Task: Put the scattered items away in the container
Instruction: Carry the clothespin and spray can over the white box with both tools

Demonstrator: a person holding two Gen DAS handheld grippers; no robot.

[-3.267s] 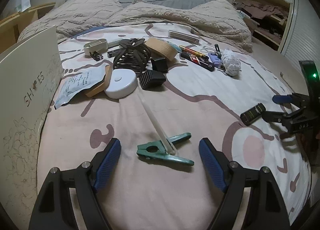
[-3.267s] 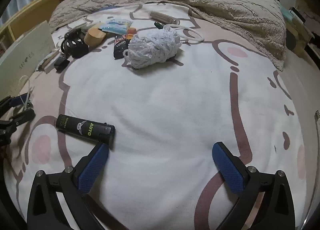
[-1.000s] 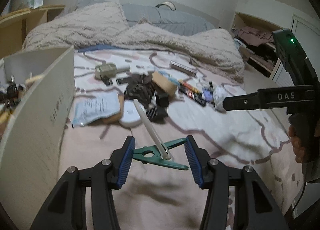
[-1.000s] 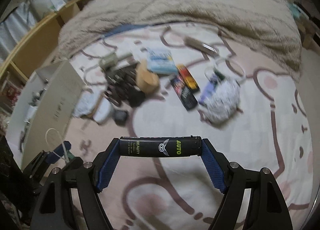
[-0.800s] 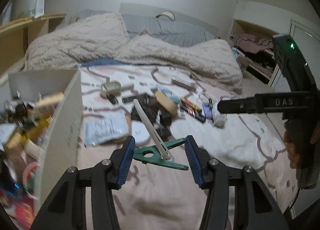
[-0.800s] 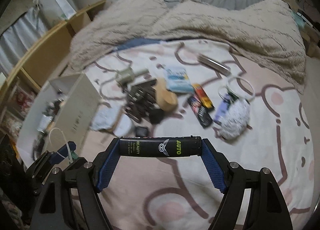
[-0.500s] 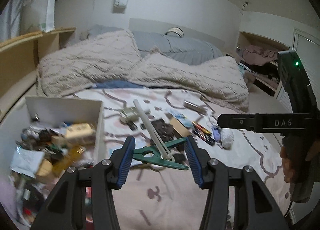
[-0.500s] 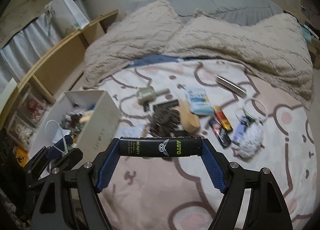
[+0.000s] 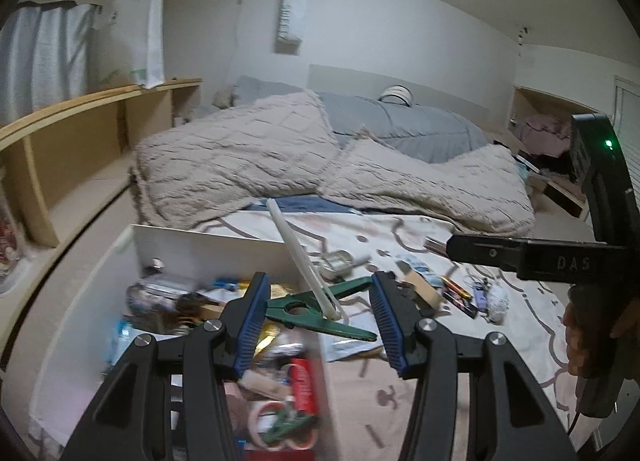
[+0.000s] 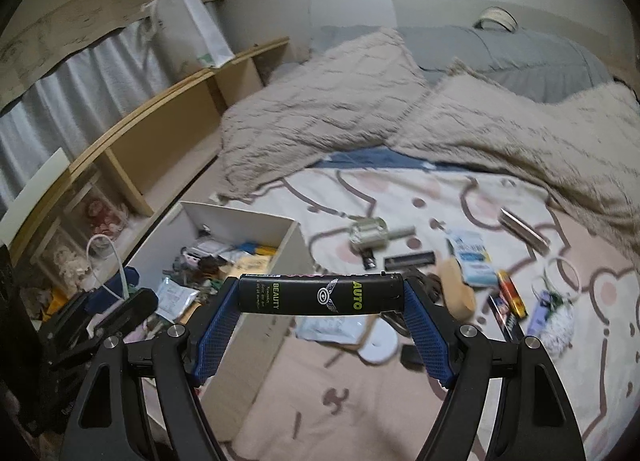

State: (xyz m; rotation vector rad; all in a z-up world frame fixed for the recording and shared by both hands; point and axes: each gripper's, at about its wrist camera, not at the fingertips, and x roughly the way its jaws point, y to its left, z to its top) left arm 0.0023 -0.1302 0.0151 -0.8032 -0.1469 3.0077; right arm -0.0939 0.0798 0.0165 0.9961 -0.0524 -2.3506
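My left gripper (image 9: 318, 311) is shut on a green clamp (image 9: 316, 309) that bites a long white stick (image 9: 298, 249); it hangs above the near right corner of the white box (image 9: 208, 247), which holds several small items. My right gripper (image 10: 322, 297) is shut endwise on a black tube (image 10: 320, 295) lettered BEAUTY and AUTO, held crosswise in the air to the right of the white box (image 10: 236, 219). On the bedsheet beyond lie scattered things: a tan block (image 10: 456, 291), a blue-white packet (image 10: 472, 257), a white disc (image 10: 378, 343) and a white fluffy ball (image 10: 556, 325).
A beige blanket (image 10: 440, 117) and a grey duvet (image 9: 404, 129) cover the far half of the bed. A wooden shelf unit (image 10: 132, 141) runs along the left side beyond the box. The right gripper's body and a hand (image 9: 580, 337) fill the right edge of the left wrist view.
Both grippers have risen and swung left with their loads. The white box has come fully into both views, and the left gripper now hangs over its corner.
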